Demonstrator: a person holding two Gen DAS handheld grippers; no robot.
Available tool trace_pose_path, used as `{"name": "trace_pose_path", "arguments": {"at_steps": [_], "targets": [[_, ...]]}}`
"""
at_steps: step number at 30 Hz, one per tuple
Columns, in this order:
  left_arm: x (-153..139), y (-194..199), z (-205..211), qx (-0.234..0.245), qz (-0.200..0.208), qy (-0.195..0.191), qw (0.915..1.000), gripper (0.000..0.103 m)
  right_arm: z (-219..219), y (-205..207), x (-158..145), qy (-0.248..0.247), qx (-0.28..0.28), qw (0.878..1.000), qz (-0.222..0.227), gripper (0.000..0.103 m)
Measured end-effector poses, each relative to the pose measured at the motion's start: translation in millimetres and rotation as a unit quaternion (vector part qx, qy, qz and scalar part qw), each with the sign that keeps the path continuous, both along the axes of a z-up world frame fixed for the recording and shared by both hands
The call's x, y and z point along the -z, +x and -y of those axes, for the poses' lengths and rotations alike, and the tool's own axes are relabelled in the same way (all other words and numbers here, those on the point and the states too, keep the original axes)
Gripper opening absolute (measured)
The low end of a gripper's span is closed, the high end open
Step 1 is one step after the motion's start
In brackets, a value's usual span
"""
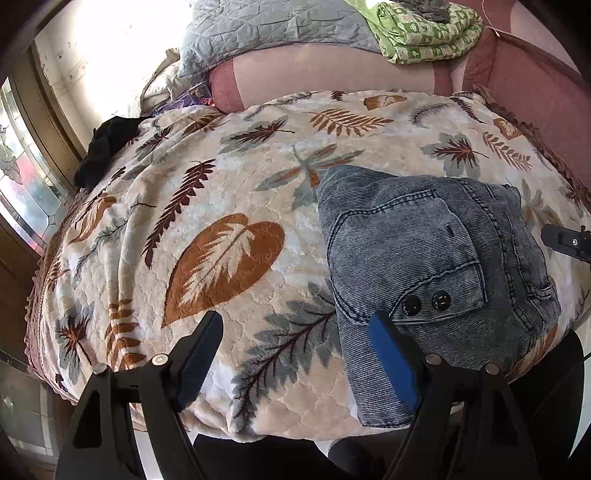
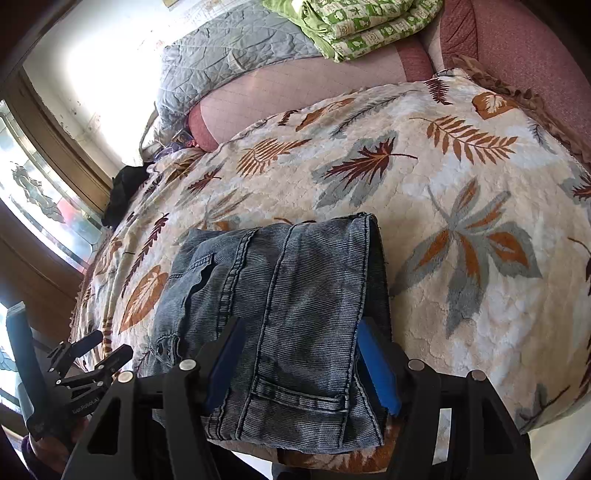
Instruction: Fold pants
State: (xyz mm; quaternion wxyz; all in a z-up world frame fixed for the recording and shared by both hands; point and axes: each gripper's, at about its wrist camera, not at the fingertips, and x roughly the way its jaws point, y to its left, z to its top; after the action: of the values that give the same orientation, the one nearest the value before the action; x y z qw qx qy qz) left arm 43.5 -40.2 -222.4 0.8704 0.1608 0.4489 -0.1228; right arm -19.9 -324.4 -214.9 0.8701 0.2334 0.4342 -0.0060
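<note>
The pants (image 1: 424, 266) are grey-blue denim, folded into a compact bundle on the leaf-patterned blanket (image 1: 229, 206) near the bed's front edge. A back pocket with two black buttons faces up in the left wrist view. My left gripper (image 1: 295, 354) is open over the blanket, its right finger at the bundle's left edge, holding nothing. In the right wrist view the pants (image 2: 288, 302) lie between the fingers of my right gripper (image 2: 303, 354), which is open around the bundle's near end. The left gripper also shows in the right wrist view (image 2: 92, 354).
A black garment (image 1: 105, 147) lies at the blanket's left edge by the window. A grey quilt (image 1: 273, 33) and a folded green patterned blanket (image 1: 424, 33) lie at the far end of the bed. The bed's front edge (image 1: 258, 435) is right below the grippers.
</note>
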Motion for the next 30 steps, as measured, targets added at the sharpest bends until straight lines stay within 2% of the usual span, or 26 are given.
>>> {"name": "trace_pose_path", "arguments": {"at_steps": [13, 30], "targets": [[0.9, -0.3, 2.7, -0.001, -0.003, 0.006, 1.0000, 0.082, 6.1, -4.4, 1.1, 0.005, 0.006, 1.000, 0.004, 0.067], [12.7, 12.6, 17.5, 0.006, -0.013, 0.014, 0.9998, 0.082, 25.2, 2.5, 22.5, 0.021, 0.021, 1.000, -0.010, 0.067]]}}
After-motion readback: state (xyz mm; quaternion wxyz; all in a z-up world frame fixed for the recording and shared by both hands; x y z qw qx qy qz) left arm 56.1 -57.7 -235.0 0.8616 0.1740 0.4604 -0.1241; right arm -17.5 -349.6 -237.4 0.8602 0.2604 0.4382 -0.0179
